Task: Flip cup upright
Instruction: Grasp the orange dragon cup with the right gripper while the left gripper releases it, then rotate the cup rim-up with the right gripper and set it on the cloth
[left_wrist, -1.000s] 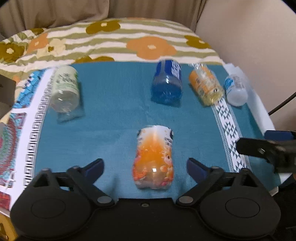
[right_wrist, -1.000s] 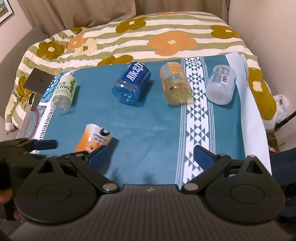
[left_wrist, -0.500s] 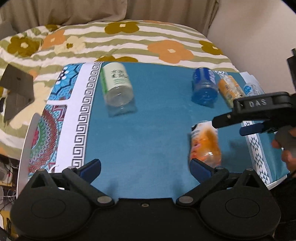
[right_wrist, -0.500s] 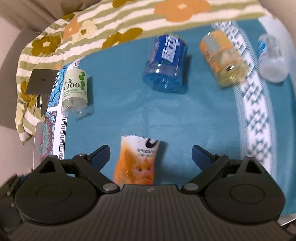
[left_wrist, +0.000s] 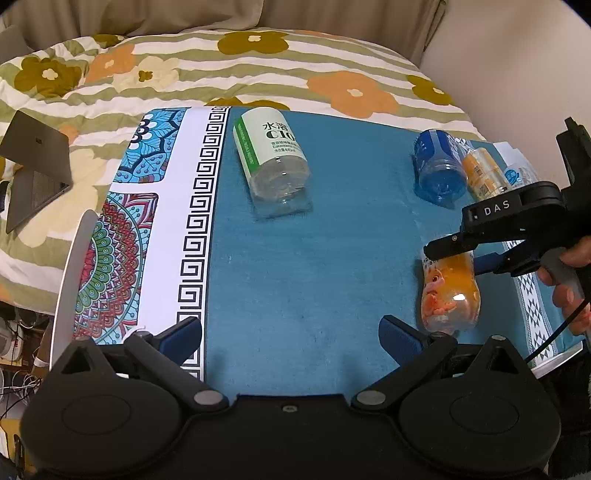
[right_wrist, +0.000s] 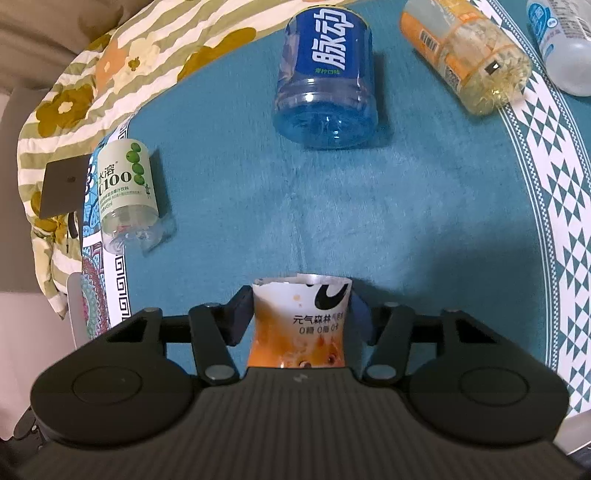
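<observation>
- Orange cup (right_wrist: 301, 325): a cut-down drink bottle with an orange printed sleeve; it lies on its side on the teal mat (right_wrist: 258, 206), nearer the camera than the blue cup (right_wrist: 327, 74), its torn open rim pointing toward that cup.
- Right gripper (right_wrist: 301, 314): jaws closed on the orange cup, one pad against each flank just behind the rim; in the left wrist view the same gripper (left_wrist: 458, 254) sits over the cup's (left_wrist: 450, 291) far end.
- Left gripper (left_wrist: 291, 332): jaws spread wide and holding nothing; it hangs over bare mat, left of the orange cup.
- Handling, as judged: thin clear plastic, probably light and empty; the wall near the ragged rim likely flexes, so a firm squeeze could dent it; the glossy sleeve may slip during rotation.
- Grasp site, as judged: the stiffer mid-body or base end would hold better than the cut edge.
- Other cups, reckoned from the blue cup: a yellow cup (right_wrist: 469, 55) to its right; a green-labelled cup (right_wrist: 125, 195) well to its left; all lie on their sides.
</observation>
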